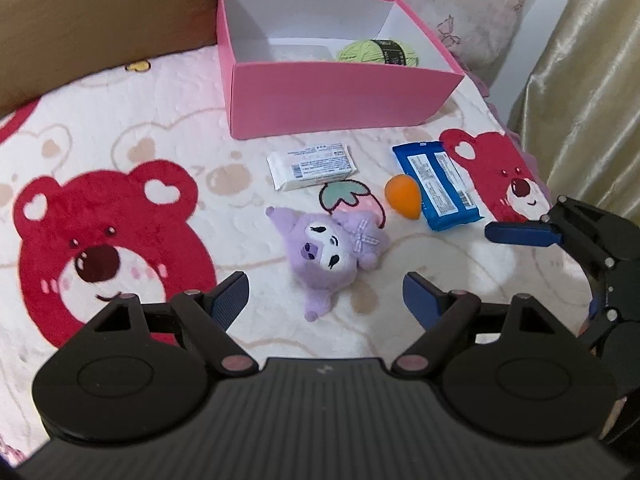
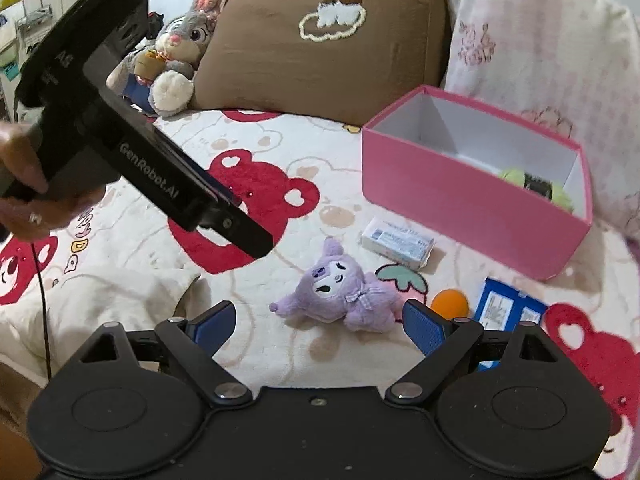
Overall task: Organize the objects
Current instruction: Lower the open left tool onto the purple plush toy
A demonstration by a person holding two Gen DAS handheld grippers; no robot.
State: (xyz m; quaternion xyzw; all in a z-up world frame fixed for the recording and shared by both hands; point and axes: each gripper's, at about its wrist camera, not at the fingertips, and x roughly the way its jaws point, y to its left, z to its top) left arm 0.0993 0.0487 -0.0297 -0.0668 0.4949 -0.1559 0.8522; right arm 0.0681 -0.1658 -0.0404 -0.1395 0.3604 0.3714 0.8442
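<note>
Purple plush toy (image 1: 332,248) lies on the bear-print bed blanket (image 1: 120,160), short of the pink box (image 1: 344,98), with a strip of blanket between the two. Taking that box as landmark: white packet (image 1: 312,166) just in front of its near wall, orange egg-shaped sponge (image 1: 403,196) and blue wipes pack (image 1: 438,186) off its front right corner, the sponge touching or nearly touching the pack. Green yarn ball (image 1: 378,53) already inside the box, against the far right side.

My left claw (image 1: 326,300) stands open, nothing between the pads; the plush sits dead ahead of the gap, its feet end nearest me. Long axis runs from ears, toward the box, down to feet, slightly slanted across my line.

My right claw (image 2: 316,322) also open and empty. From it the plush (image 2: 344,294) lies crosswise, head to the left, body to the right, so the pads would straddle its length, not its width.

Judgement: left claw is better placed, squarely in line and closing across the narrow body. Right claw is nearer the sponge and wipes pack. Box stays the drop point for everything.
</note>
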